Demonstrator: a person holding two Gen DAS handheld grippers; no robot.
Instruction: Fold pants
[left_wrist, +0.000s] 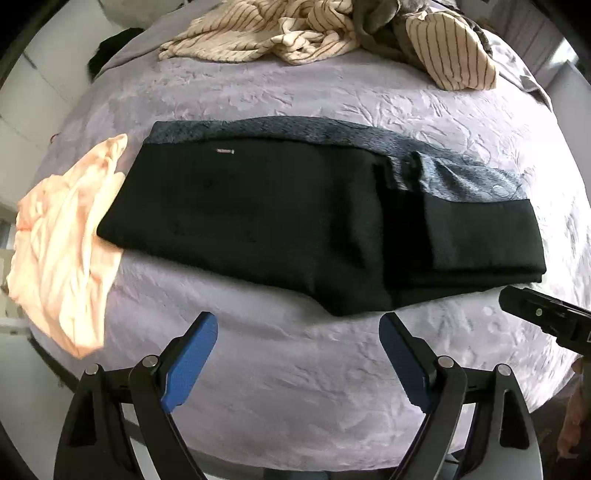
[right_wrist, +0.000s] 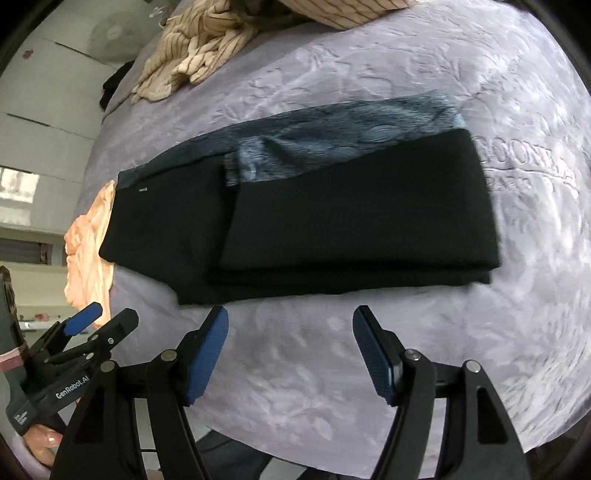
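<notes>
The left gripper (left_wrist: 298, 325), black with blue pads, stood with its jaws wide apart and had nothing between them; under it there was only the bedcover. The right gripper (right_wrist: 290, 319), of the same kind, also had its jaws spread and empty, and it was above bare cover just beside the near edge of the pants. In the left wrist view a black part of the right gripper (left_wrist: 546, 317) showed at the right border, near the right end of the pants. In the right wrist view the left gripper (right_wrist: 96, 317) showed at the lower left, with a hand (right_wrist: 42, 443) around its handle.

The black pants with a grey-blue fleecy inner side (left_wrist: 317, 218) lay flat on the lilac embossed bedcover (left_wrist: 295, 387), folded lengthwise into a long band, and one end was turned back over the middle, so that the fleecy side showed along the far edge. Their left end lay over a crumpled peach cloth (left_wrist: 62, 251) at the edge of the bed. Well apart, at the far side, there was a heap of cream striped fabric (left_wrist: 280, 33).
</notes>
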